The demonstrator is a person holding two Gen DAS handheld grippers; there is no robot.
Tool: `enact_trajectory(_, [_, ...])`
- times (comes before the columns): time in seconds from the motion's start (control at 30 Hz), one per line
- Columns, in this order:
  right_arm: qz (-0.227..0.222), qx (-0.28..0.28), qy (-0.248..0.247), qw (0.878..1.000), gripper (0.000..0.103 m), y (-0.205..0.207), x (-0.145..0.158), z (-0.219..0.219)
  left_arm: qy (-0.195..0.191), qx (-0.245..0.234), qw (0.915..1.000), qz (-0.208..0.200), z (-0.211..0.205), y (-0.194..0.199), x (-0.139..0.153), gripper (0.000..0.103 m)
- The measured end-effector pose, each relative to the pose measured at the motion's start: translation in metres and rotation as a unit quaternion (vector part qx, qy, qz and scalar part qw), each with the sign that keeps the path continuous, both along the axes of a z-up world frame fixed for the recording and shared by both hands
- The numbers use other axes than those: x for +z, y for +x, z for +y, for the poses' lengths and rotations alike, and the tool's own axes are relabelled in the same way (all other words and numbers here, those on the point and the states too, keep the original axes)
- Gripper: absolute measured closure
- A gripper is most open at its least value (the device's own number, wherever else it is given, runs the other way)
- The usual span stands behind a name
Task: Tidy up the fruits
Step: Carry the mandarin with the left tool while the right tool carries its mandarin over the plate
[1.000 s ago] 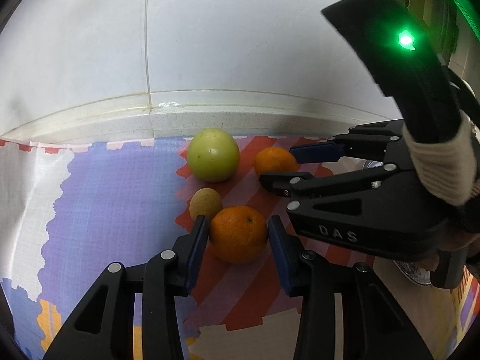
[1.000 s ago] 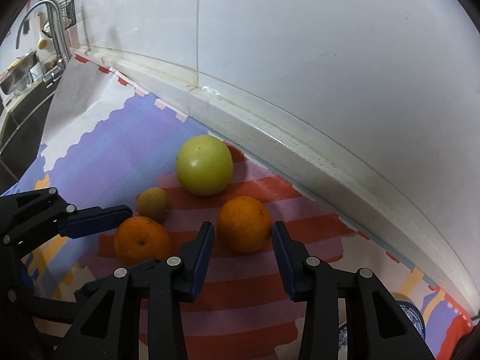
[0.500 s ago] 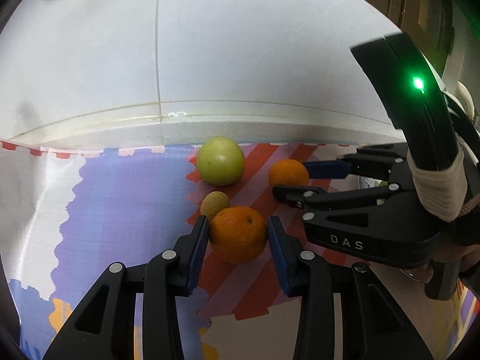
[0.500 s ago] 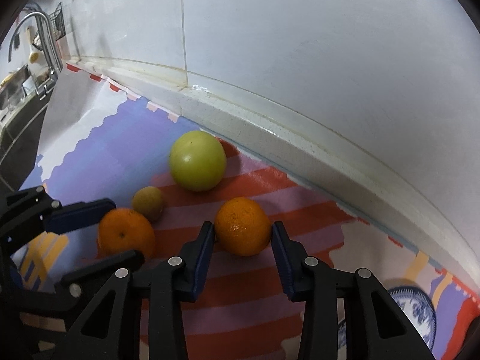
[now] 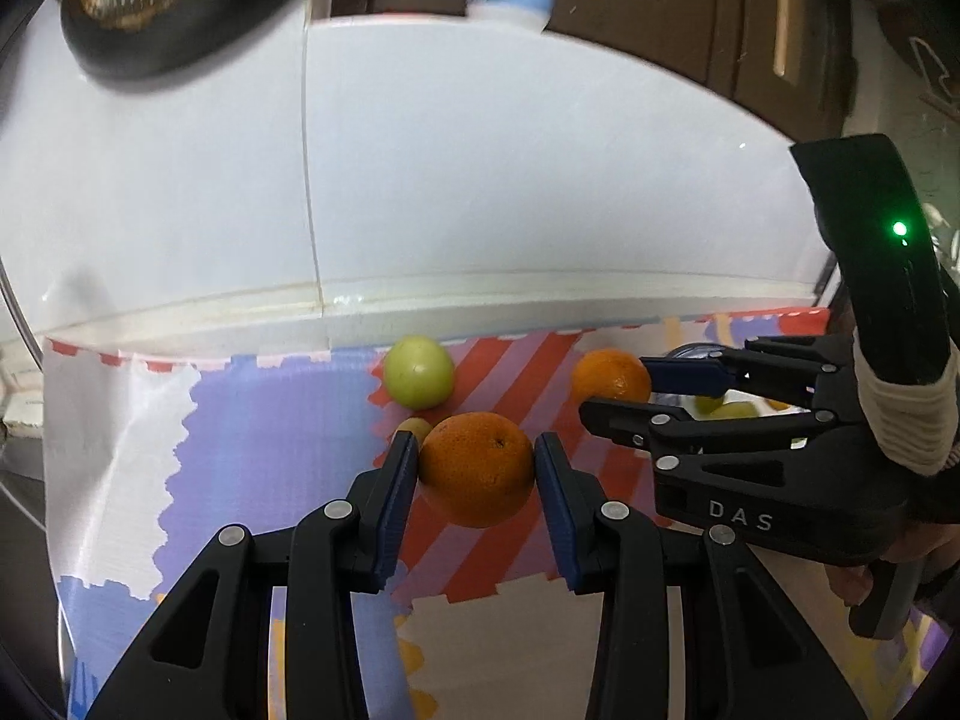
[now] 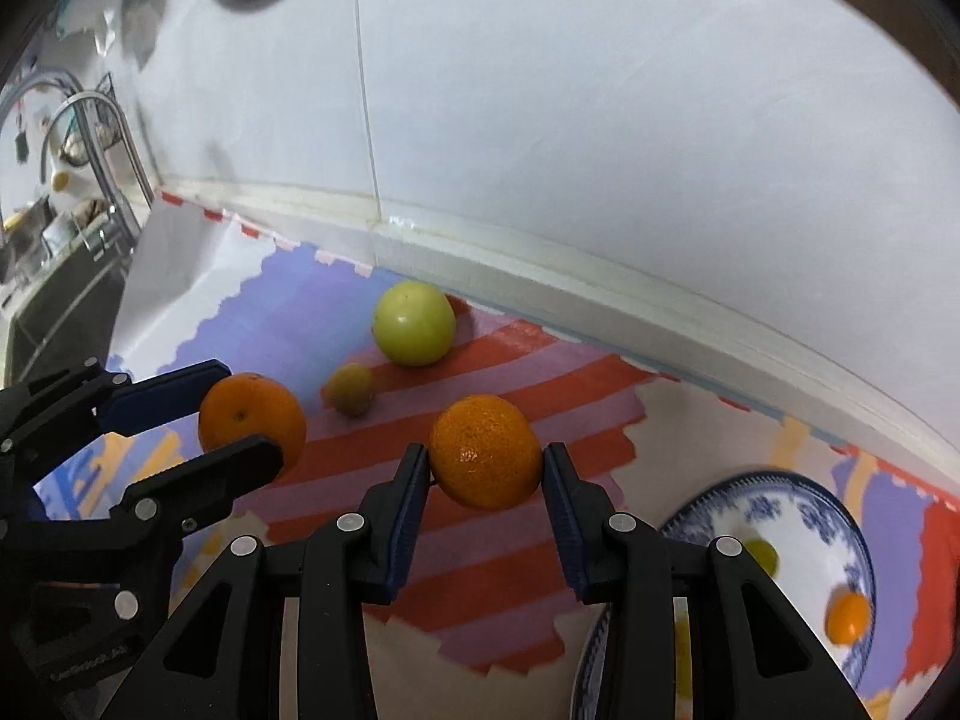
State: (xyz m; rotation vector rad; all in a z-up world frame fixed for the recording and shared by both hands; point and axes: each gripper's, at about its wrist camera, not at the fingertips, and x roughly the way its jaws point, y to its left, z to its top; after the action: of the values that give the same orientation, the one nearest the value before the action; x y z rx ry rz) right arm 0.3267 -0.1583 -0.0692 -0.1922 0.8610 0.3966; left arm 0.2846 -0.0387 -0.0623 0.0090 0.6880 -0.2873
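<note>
While both tools hang above the patterned mat (image 6: 480, 552), each one pinches an orange of its own. The left gripper (image 5: 475, 474) has its blue pads pressed against the sides of the first orange (image 5: 477, 468), which sits clear of the mat with its dimpled end turned up. Seen from the right-hand camera, that same fruit shows at the left, clamped between the blue pad behind it and the black finger in front. The right gripper (image 6: 486, 468) squeezes the second orange (image 6: 485, 451) in the same way, the fruit lifted off the red and lilac stripes. Left on the mat near the white wall (image 6: 600, 120) is a green apple (image 6: 414, 323), and just beside it, toward the tools, lies a small yellowish-brown fruit (image 6: 350, 388); the two look close but I cannot tell whether they touch. To the right stands a blue-and-white plate (image 6: 840, 516), half hidden by the right tool's finger, with a small orange fruit (image 6: 847, 617) and a greenish one (image 6: 761, 555) lying in it, well apart. A steel tap (image 6: 99, 138) curves over a sink at the far left.
</note>
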Motion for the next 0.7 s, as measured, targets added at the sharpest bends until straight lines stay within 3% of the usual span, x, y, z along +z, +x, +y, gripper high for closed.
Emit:
enact_trajectory(0.27, [-0.035, -0.047, 0.039, 0.998, 0.063, -0.043, 0.035, -0.024, -0.005, -0.023, 0.9990, -0.038, -0.007, -0.032, 0.028, 0.063])
enact_trajectory(0.7, [-0.094, -0.121, 0.059, 0.986, 0.063, -0.113, 0.074, -0.070, -0.009, -0.069, 0.9949, -0.074, -0.039, -0.075, 0.062, 0.063])
